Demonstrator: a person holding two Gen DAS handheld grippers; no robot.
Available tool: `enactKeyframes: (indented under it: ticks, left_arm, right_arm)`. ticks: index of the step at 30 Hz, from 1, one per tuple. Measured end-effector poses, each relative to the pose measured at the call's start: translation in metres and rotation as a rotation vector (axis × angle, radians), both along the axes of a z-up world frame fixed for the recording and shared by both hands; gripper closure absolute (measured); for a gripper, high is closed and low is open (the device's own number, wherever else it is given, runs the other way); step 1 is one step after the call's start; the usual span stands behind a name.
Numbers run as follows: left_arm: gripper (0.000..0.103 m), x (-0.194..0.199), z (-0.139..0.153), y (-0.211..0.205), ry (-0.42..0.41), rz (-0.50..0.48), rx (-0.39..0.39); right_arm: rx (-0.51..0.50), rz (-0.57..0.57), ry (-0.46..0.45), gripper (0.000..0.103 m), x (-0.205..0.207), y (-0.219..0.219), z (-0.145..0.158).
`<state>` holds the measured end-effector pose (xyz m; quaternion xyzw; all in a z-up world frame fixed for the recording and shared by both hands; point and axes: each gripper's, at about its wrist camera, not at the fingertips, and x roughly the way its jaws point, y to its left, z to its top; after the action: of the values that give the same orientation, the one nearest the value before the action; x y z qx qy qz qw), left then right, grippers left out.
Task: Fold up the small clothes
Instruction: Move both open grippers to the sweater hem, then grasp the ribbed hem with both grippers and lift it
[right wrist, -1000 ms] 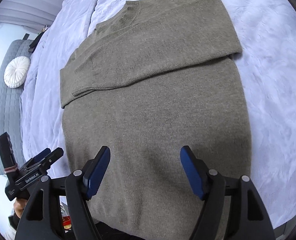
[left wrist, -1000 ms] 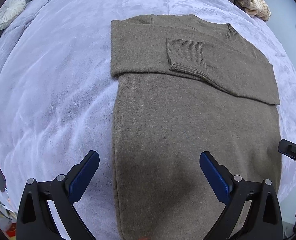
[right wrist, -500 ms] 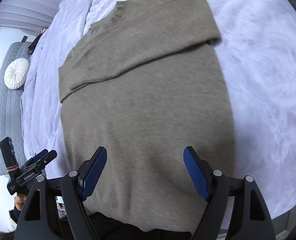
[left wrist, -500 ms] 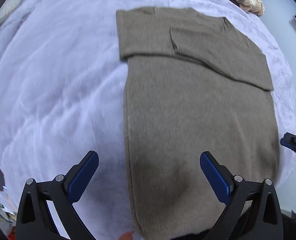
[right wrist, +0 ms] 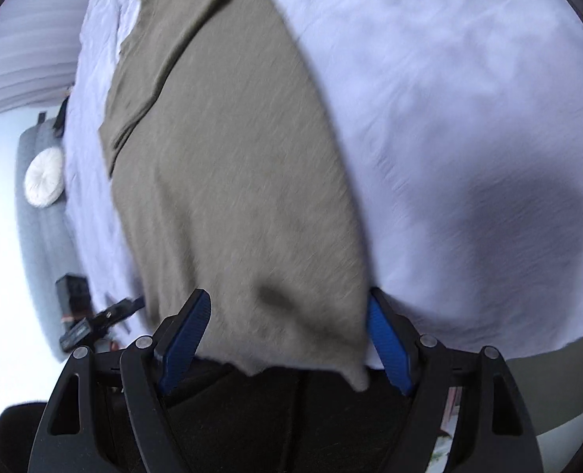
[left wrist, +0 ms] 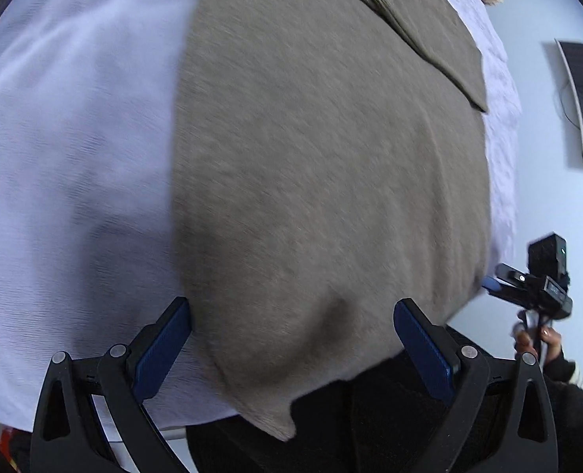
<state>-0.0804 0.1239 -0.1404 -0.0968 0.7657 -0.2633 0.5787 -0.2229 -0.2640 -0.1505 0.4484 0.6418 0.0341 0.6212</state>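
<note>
- No text, label, brand, number or sign can be read in either wrist view.
- Both views are motion-blurred, and any small print is too smeared to make out.

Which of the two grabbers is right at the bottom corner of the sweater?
Both are: the left gripper straddles one hem corner of the sweater, the right gripper the other.

Lavender blanket [left wrist: 74, 157], round white cushion [right wrist: 43, 177]
</note>
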Motion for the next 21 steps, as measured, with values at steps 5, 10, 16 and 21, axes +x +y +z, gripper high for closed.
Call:
enactKeyframes:
  ticks: [5,10,16,21]
  left_arm:
    - [0.002,-0.019,0.001,-0.014,0.054,-0.081,-0.035]
    - [0.002,-0.029,0.002,-0.014,0.100,-0.088,-0.072]
    - [0.052,-0.035,0.011,-0.009,0.062,-0.069,-0.023]
    - [0.087,-0.028,0.017,0.008,0.063,-0.001,-0.089]
  right_arm:
    - [0.148,0.126,-0.010,0.020,0.006,0.038,-0.015]
    - [0.209,0.176,0.024,0.020,0.004,0.052,-0.024]
    - [0.218,0.109,0.014,0.088,0.013,0.053,-0.021]
    - [0.258,0.117,-0.060,0.093,0.031,0.059,-0.005]
